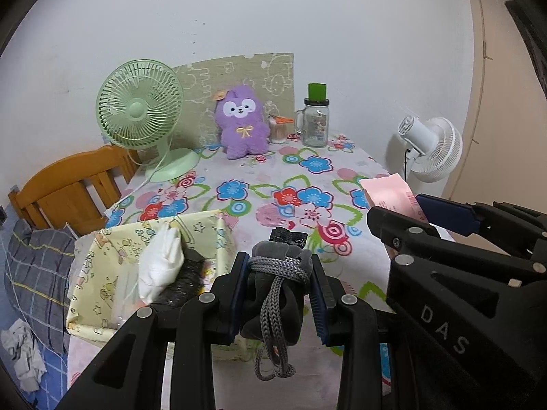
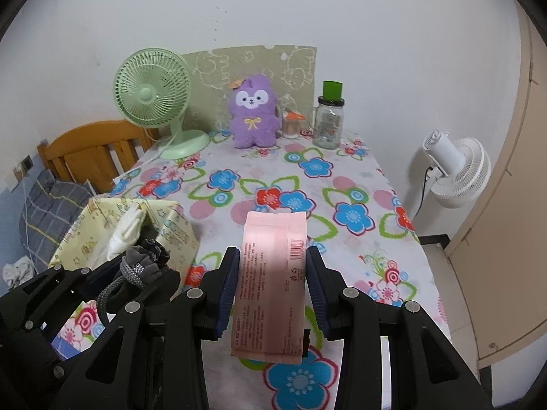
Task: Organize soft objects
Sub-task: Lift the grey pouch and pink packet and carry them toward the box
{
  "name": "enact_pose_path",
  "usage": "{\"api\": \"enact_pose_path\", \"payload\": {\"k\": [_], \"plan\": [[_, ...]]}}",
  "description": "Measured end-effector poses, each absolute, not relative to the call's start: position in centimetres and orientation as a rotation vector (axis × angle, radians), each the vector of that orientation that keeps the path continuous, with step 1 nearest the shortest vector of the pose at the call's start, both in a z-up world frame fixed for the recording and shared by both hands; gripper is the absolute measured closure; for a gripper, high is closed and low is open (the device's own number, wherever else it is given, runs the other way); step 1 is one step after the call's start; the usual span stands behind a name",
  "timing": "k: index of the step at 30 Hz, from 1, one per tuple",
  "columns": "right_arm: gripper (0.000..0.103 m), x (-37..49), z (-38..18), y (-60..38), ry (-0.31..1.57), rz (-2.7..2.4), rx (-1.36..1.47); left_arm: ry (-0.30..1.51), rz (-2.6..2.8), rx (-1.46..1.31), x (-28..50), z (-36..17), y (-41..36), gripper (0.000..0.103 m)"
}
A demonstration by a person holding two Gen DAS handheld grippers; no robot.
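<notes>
My left gripper (image 1: pixel 278 294) is shut on a grey drawstring pouch (image 1: pixel 273 304) with a braided cord, held above the table's near edge, just right of a yellow fabric storage box (image 1: pixel 112 256). The box holds a white cloth (image 1: pixel 160 266) and something dark. My right gripper (image 2: pixel 271 287) is shut on a pink soft packet (image 2: pixel 270 283) and holds it above the flowered tablecloth (image 2: pixel 342 184). The right gripper with the packet also shows in the left wrist view (image 1: pixel 393 194). The box (image 2: pixel 171 229) and pouch (image 2: pixel 143 263) show at lower left in the right wrist view.
A purple plush toy (image 1: pixel 241 123) sits at the table's back against a green patterned board. A green desk fan (image 1: pixel 140 112) stands back left, a glass jar with green lid (image 1: pixel 316 116) back right. A wooden chair (image 1: pixel 68 184) is left, a white fan (image 1: pixel 430 147) right.
</notes>
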State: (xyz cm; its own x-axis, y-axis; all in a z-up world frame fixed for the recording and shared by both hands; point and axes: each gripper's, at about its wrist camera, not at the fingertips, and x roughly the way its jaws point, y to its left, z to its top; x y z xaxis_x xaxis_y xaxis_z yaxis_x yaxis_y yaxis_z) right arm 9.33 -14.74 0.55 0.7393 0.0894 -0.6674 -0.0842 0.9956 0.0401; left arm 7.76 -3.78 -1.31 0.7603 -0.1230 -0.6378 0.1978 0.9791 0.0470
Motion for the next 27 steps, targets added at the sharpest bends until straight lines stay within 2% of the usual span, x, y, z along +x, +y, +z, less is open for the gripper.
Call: {"api": "enact_pose_path", "payload": {"k": [27], "plan": [[0.061, 12.9, 0.6, -7.6, 0.741, 0.2, 0.004, 0.69, -0.097, 0.072, 11.4, -1.7, 3.7, 0.07]]}}
